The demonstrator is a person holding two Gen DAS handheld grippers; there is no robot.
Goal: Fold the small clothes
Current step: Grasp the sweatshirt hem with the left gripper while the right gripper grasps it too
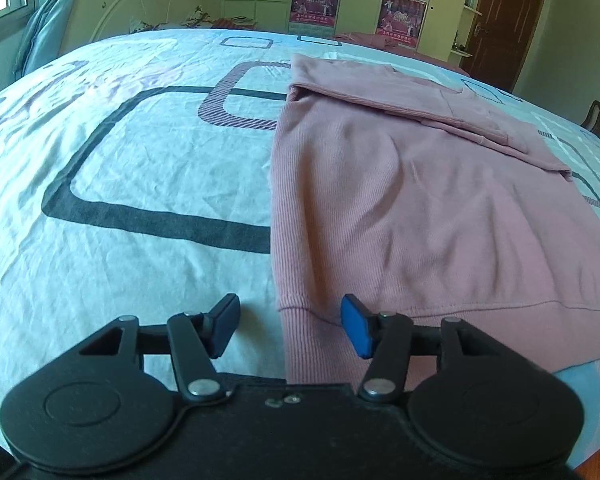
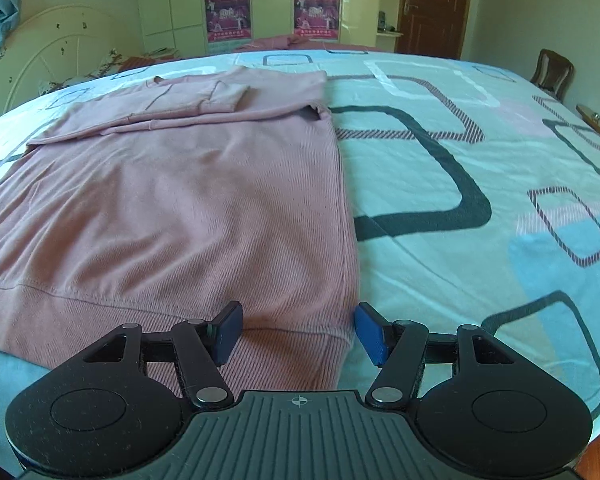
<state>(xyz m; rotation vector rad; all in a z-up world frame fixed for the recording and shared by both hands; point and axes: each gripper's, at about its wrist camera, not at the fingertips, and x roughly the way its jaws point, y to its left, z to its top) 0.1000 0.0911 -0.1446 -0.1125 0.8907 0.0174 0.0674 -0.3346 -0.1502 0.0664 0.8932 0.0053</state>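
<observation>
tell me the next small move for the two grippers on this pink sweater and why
Probably lower both and pinch the hem corners. The pink sweater lies flat with its sleeves already folded across the chest, and the left hand-held gripper and right hand-held gripper each hang open over a near corner of the ribbed hem, ready to fold it upward.

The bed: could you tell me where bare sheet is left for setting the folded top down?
Bare sheet lies left of the pink top, out to the headboard, and more right of it towards the chair. The middle is covered by the top.
</observation>
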